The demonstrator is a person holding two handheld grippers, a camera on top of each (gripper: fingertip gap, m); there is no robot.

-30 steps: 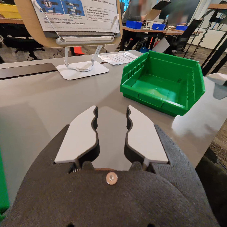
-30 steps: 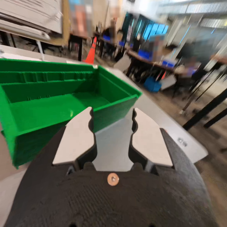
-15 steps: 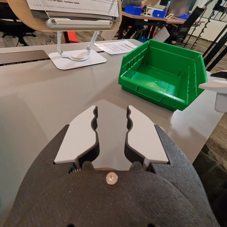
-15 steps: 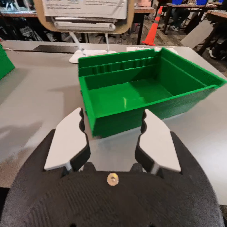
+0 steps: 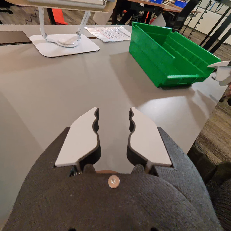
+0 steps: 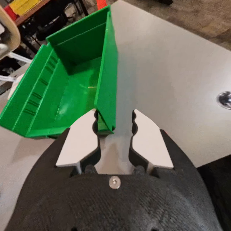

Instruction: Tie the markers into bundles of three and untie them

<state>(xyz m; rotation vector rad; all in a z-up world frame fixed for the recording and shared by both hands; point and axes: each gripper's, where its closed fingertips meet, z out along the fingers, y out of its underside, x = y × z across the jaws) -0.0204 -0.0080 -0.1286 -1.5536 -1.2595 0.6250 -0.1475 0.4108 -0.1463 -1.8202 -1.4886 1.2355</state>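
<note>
White plastic finger plates on black printed bodies: both tools share this build. The left gripper (image 5: 114, 111) hangs over bare grey laminate table (image 5: 62, 87), jaws parted by a moderate gap, nothing between them; it is well apart from every object.

The right gripper (image 6: 114, 112) is likewise parted and holds nothing. Its left finger (image 6: 80, 135) sits over the near corner of the empty green plastic storage bin (image 6: 50, 100), and the bin's side wall runs up from the gap toward 12 o'clock. Contact with the wall: cannot tell. The straddle suggests the wall is lined up between the jaws.

In the left wrist view the bin lies at 2 o'clock near the table's right edge, with the right gripper's tip at its far corner.

At 11 o'clock stands a white metal document stand (image 5: 65, 43); at 12 o'clock lies a clear-sleeved printed sheet (image 5: 110, 33). A round chrome fitting (image 6: 225, 101) is set in the table at 3 o'clock of the right tool.
</note>
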